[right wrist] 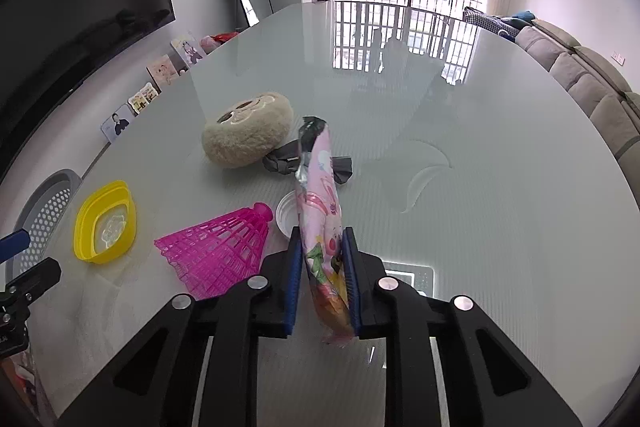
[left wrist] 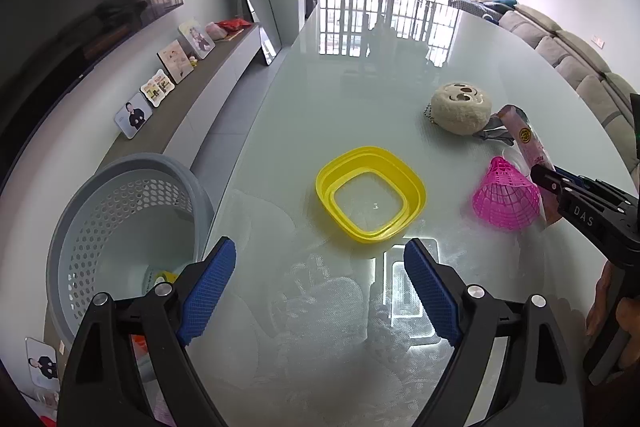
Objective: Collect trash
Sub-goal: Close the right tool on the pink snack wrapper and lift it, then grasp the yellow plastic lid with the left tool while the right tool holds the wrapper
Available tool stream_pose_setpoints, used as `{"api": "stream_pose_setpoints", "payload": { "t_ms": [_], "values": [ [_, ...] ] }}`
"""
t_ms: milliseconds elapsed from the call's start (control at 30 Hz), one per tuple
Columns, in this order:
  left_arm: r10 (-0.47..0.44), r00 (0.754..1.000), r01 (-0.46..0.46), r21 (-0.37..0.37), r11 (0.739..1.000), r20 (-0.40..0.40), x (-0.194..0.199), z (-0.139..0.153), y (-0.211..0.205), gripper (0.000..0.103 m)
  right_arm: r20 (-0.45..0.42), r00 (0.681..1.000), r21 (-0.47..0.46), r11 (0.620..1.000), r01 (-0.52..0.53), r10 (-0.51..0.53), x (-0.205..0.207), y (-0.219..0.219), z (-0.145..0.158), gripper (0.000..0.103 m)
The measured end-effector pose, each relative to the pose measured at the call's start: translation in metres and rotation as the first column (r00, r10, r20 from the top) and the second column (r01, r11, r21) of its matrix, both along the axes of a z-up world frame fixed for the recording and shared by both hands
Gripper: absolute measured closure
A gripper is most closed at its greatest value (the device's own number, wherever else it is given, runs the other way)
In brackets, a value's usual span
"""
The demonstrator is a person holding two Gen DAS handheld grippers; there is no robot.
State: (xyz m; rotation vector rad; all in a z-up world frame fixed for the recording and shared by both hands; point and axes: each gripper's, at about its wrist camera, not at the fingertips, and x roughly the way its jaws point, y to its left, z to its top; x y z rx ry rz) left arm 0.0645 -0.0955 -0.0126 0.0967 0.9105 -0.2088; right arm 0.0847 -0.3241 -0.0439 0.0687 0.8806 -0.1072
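Between the blue pads of the right gripper a pink snack wrapper is clamped, the jaws drawn in against its printed lower part. It is held near one end, presumably so that the rest hangs free of the glass table and can be carried off as trash. Its long axis runs forward along the fingers, the dark crimped end pointing away from the camera and upward, toward the window; the near end sticks out behind the pads. In the left wrist view it is seen tilted above the table, just beside the pink plastic shuttlecock.

The left gripper is held wide apart and empty over the table's near edge. Beside that edge stands the grey perforated bin, judged to be where the wrapper is bound. A yellow square container, a plush toy and a small white cap are left lying on the table.
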Motion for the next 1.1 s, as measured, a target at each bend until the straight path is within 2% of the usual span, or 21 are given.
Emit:
{"api": "stream_pose_setpoints", "payload": {
  "t_ms": [233, 533, 767, 1100],
  "values": [
    [-0.001, 1.000, 0.001, -0.001, 1.000, -0.005, 0.002, -0.001, -0.007, 0.018, 0.048, 0.998, 0.061, 0.998, 0.032, -0.035, -0.013, -0.016, 0.013, 0.087],
    [-0.001, 1.000, 0.001, 0.002, 1.000, -0.024, 0.011, -0.006, -0.024, 0.015, 0.108, 0.990, 0.082, 0.993, 0.084, -0.093, -0.034, -0.035, 0.029, 0.087],
    [0.003, 0.999, -0.002, 0.004, 1.000, -0.045, 0.019, -0.013, -0.037, 0.015, 0.110, 0.984, 0.125, 0.984, 0.124, -0.138, -0.037, -0.052, 0.031, 0.087],
    [0.017, 0.997, -0.017, 0.004, 1.000, -0.076, 0.042, -0.027, -0.043, 0.015, 0.109, 0.985, 0.154, 0.982, 0.114, -0.131, -0.039, -0.056, 0.031, 0.087]
  ]
}}
